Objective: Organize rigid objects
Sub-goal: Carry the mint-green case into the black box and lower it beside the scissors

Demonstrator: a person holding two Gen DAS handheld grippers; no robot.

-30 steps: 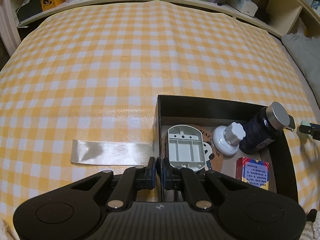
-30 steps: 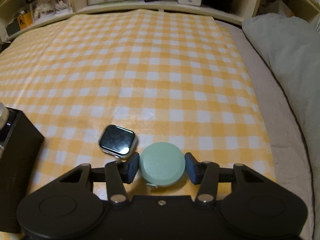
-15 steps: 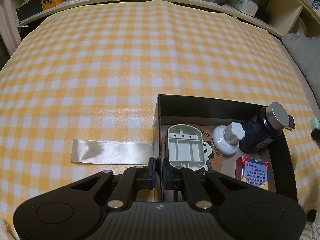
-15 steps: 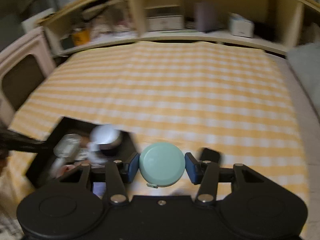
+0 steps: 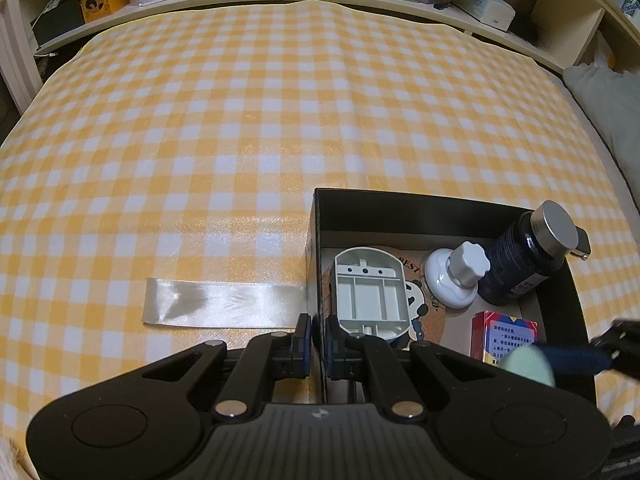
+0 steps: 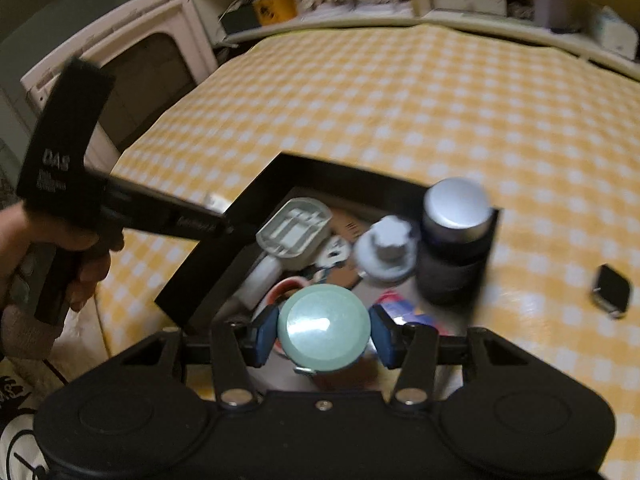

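**A:** What is each gripper doing, and why?

**B:** The left gripper [image 5: 316,338] has its jaws drawn narrow, pinching the near left wall of the black box [image 5: 400,200]. That grip looks meant to steady the box while things go in. The right gripper [image 6: 323,336] holds a mint-green round case [image 6: 323,332] clamped between its blue pads [image 6: 266,334], one on each side, flat face up. It hangs over the near part of the open box, likely about to lower the case inside.

**A:** What lies in the box, relative to the jaws?

**B:** Just ahead of the left jaws sits a grey plastic tray [image 5: 370,286] on a round panda coaster [image 5: 420,304]. Further right are a white knob [image 5: 456,276], a dark bottle with a silver cap [image 5: 532,256] and a red-and-blue card pack [image 5: 504,340]. The card pack lies just below and beyond the green case.

**A:** Anything left outside?

**B:** A smartwatch [image 6: 611,290] rests on the yellow checked cloth [image 5: 240,120], well right of the right jaws. A pale ribbon [image 5: 224,302] lies left of the left jaws, touching the box.
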